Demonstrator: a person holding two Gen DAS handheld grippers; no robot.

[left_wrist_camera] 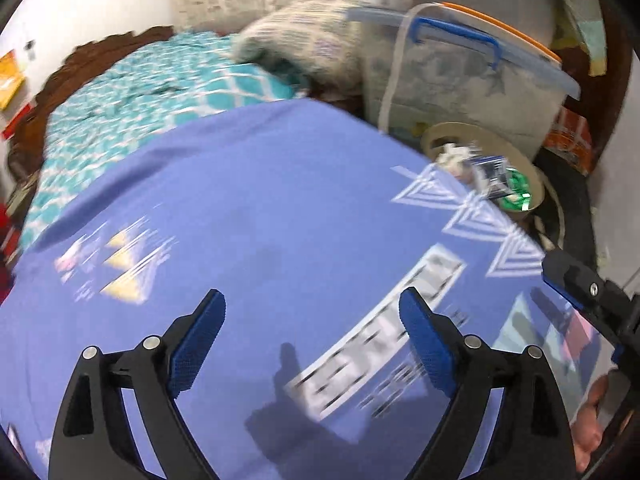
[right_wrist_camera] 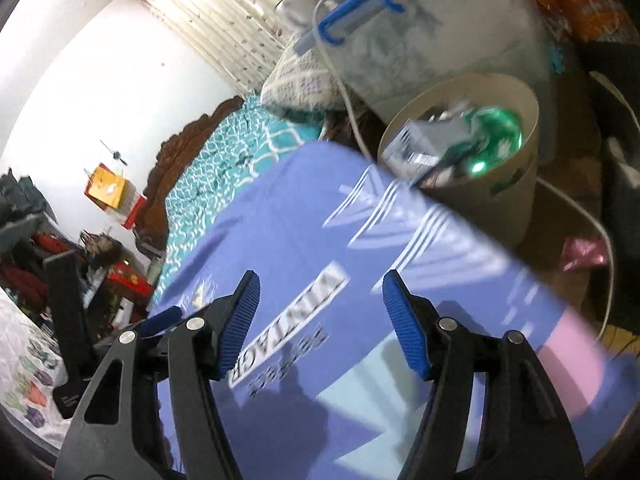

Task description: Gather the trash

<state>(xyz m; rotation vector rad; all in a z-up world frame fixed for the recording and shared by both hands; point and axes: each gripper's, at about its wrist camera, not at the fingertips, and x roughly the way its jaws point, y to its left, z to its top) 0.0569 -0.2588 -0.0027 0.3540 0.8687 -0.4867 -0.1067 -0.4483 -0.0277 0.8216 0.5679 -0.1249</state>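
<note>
Right wrist view: both tongs, right tongs and left tongs, gape empty above the periwinkle printed bedsheet; trash, seemingly wrappers, fills the round beige bin beside the bed, within reach.

A lived-in home bedroom, seemingly: a bed with teal patterned cover, pillow, carved wooden headboard.

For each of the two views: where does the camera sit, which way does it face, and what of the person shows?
Left wrist: on the left tool, angled down at the blue sheet; right tool and a hand at right.
Right wrist: on the right tool, facing across the sheet toward the bin; left tool at left.
Shared: sheet, bin, lidded container, both tools open, empty.
</note>
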